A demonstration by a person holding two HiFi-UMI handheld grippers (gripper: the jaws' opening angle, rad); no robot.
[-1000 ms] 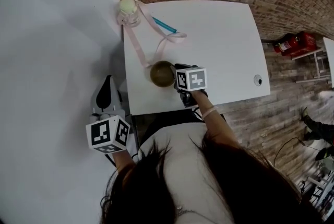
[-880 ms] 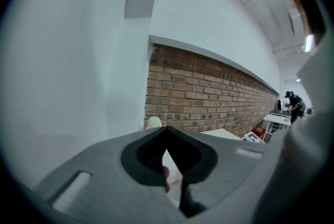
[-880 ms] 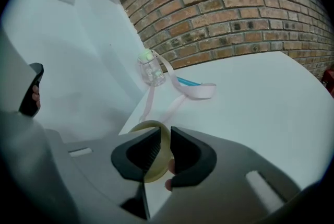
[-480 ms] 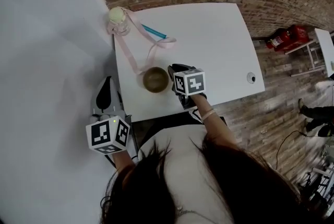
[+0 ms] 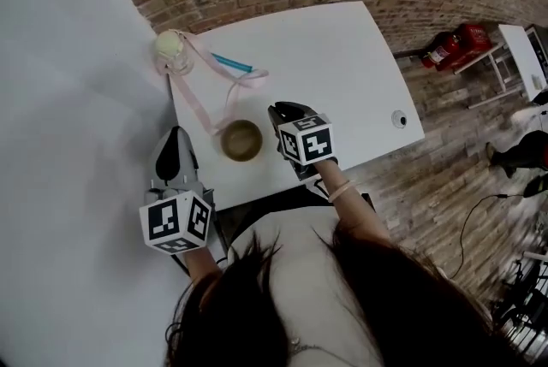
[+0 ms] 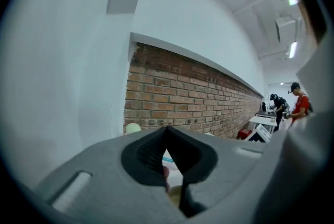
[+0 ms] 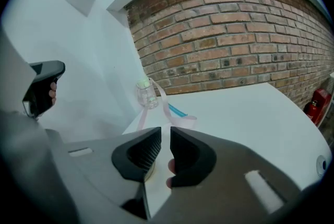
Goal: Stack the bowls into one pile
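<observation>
Just beside the right gripper (image 5: 285,112) sits the bowl (image 5: 241,139).

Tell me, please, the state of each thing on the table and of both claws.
Bowl: upright, mouth up, not gripped.
Jar: upright, lid on.
Pink ribbon: lying loose on the table.
Left claw: shut, empty, off the table.
Right claw: slightly open, empty, beside the bowl.

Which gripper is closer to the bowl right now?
Right. The right gripper sits over the table just right of the bowl; the left gripper hangs off the table's left edge, farther from it.
</observation>
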